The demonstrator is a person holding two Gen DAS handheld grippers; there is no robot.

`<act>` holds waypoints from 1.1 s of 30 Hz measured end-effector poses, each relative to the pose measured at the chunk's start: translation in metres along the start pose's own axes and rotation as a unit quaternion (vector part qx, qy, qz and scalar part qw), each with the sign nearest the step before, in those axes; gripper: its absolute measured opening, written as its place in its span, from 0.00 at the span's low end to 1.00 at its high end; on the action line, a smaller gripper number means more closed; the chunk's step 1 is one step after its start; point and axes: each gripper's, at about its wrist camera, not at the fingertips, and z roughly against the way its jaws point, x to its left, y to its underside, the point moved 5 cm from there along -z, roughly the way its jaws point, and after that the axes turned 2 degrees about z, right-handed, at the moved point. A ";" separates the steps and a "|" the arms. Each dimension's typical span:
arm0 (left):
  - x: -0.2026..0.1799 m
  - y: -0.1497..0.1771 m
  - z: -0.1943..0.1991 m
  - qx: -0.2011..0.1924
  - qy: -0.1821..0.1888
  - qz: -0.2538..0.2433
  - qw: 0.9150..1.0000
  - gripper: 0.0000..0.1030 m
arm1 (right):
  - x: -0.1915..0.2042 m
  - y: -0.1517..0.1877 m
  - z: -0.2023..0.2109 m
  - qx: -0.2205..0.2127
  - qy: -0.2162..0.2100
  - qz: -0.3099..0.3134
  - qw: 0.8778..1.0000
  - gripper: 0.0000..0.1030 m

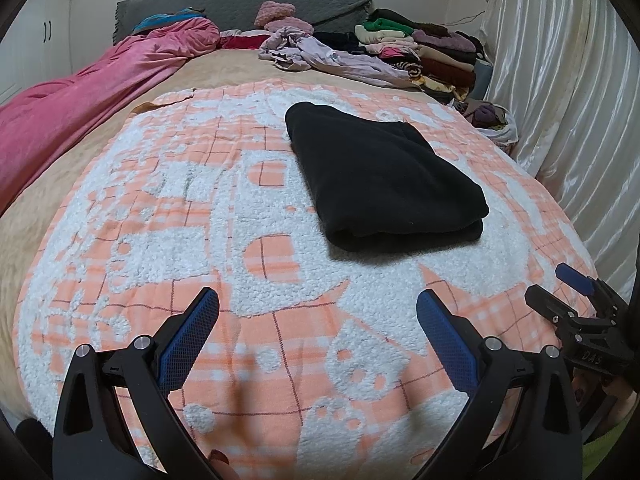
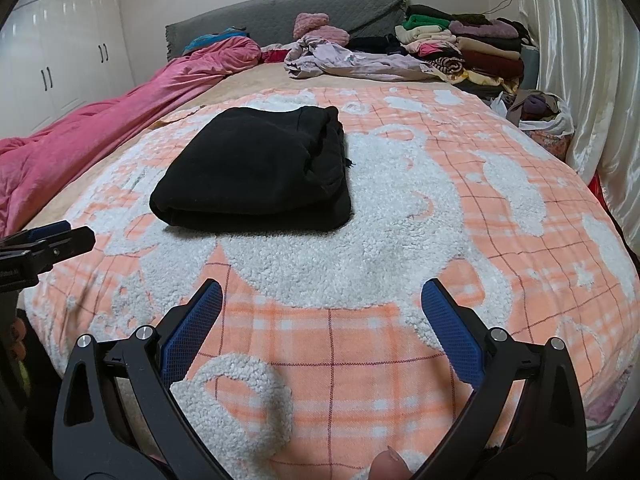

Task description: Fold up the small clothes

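At nine o'clock on the bed lies the pink quilt [image 1: 92, 84], bunched along the edge and out of your way; your left gripper [image 1: 318, 312] hovers at six o'clock over the orange checked blanket [image 1: 168, 208], its blue pads spread wide with nothing between them. From that view, the black garment [image 1: 380, 176] sits at about one o'clock, already folded into a thick rectangular bundle, well clear of both tools and resting flat on the blanket. It looks like soft fleece or knit, so expect it to be light but floppy and to sag if you lift it by one corner. The layers may slide apart, since the right-hand edge shows several loose folds stacked together. I would take it at the near folded edge, where the layers close into one rounded fold, pinching through the full thickness, and support the far side with the other tool. The nubbly blanket may cling a little to the fabric when you drag. Your right gripper [image 2: 322, 304] is also spread wide and empty, low over the blanket, with the bundle at eleven o'clock from it. Farther back at one o'clock are a crumpled lilac garment [image 2: 352, 62] and a stack of folded clothes [image 2: 468, 46] by the curtain [image 2: 592, 60]
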 end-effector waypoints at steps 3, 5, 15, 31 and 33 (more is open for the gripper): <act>0.001 0.000 0.000 0.000 -0.001 0.000 1.000 0.96 | 0.001 0.000 -0.001 0.000 0.000 0.000 1.000 0.91; 0.001 0.000 0.001 0.000 -0.001 0.001 1.000 0.96 | 0.001 -0.001 -0.001 0.000 0.001 0.000 1.000 0.91; 0.000 -0.001 0.002 0.000 0.005 0.003 1.000 0.96 | -0.003 0.000 0.002 0.000 0.005 0.000 1.000 0.91; 0.010 0.007 -0.002 0.025 0.027 0.029 0.999 0.96 | -0.036 0.002 0.022 -0.011 0.042 -0.033 0.999 0.91; 0.027 0.007 -0.004 0.030 0.014 0.045 0.998 0.96 | -0.065 0.003 0.039 -0.025 0.071 -0.066 0.995 0.91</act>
